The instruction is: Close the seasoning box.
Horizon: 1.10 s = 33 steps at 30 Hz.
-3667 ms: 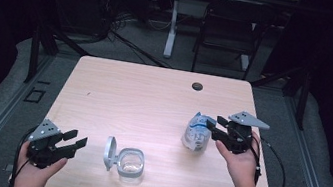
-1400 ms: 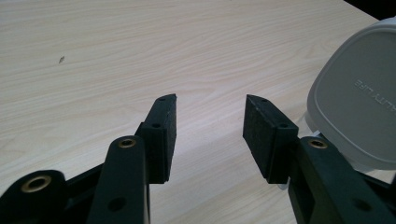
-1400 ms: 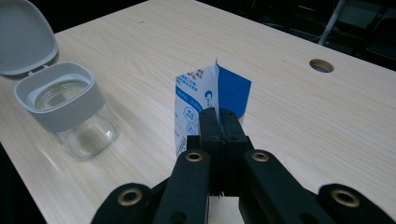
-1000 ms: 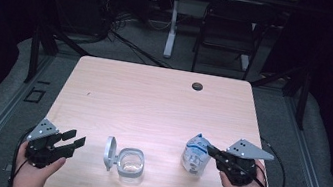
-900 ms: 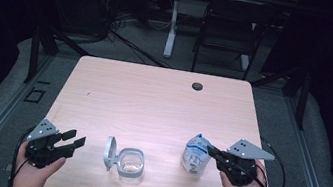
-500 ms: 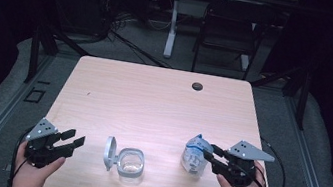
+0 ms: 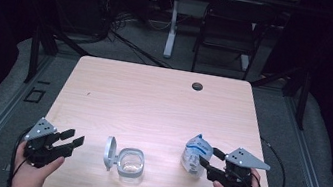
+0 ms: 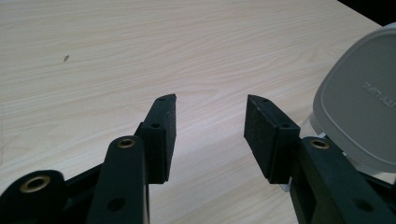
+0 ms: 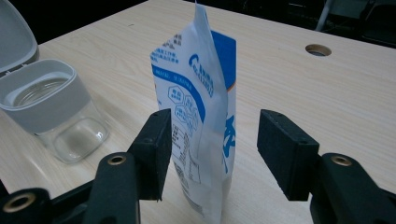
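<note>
The white-and-blue pouch (image 9: 198, 116) stands upright on the tabletop (image 7: 153, 101), near the front right, between the fingers (image 9: 156, 149) of the right gripper (image 7: 208, 160), which have just been opening and no longer press on it. To finish the release well, the gripper should be drawn straight back without brushing either side of the pouch (it is tall and thin and would likely tip easily). The clear jar (image 7: 130, 164), its grey lid (image 7: 110, 151) flipped up, sits well to the left of the pouch. The left gripper (image 7: 71, 139) is held wide and empty just beside the lid. Compared with a few seconds ago, the pouch has been brought down from farther back and set nearer the front edge; the jar and left gripper are unchanged.
</note>
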### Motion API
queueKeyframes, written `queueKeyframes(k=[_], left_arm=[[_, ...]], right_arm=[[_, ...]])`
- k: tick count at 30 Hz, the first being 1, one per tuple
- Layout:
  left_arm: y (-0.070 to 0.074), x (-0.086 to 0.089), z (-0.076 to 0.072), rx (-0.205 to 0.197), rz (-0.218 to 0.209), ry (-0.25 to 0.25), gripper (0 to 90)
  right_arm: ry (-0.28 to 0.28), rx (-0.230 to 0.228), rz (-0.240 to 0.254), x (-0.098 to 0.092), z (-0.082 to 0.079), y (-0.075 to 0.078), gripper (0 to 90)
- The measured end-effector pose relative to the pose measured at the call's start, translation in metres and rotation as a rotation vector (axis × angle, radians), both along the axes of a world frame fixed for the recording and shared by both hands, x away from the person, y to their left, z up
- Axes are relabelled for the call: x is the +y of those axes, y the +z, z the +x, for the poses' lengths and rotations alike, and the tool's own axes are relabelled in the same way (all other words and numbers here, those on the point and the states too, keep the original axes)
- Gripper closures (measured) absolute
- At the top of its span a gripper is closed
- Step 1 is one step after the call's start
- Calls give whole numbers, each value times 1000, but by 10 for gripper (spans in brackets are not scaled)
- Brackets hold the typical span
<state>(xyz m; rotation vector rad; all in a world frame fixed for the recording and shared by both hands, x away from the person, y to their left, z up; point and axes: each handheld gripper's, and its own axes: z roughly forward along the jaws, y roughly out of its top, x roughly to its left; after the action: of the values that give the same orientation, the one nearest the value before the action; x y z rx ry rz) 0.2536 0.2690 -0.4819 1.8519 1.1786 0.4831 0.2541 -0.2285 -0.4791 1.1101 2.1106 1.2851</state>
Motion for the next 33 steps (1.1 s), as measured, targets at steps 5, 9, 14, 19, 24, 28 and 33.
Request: queueKeyframes(k=[5, 9, 14, 19, 24, 28, 33], left_arm=[[0, 0, 0, -2, -1, 4, 543], [1, 1, -1, -5, 0, 3, 543], [1, 1, -1, -6, -1, 2, 543], [2, 1, -1, -7, -2, 5, 543], [2, 1, -1, -7, -4, 6, 543], [2, 2, -1, -7, -4, 7, 543], [2, 2, -1, -8, -5, 8, 542]], right_arm=[[-10, 18, 16, 0, -1, -10, 449], [-17, 51, 31, 2, -2, -19, 439], [-20, 72, 32, 6, -2, -27, 415], [-17, 92, 42, 10, 0, -35, 395], [-32, 124, 60, 10, 3, -41, 373], [-34, 150, 75, 8, 7, -46, 367], [-45, 167, 79, 7, 12, -51, 363]])
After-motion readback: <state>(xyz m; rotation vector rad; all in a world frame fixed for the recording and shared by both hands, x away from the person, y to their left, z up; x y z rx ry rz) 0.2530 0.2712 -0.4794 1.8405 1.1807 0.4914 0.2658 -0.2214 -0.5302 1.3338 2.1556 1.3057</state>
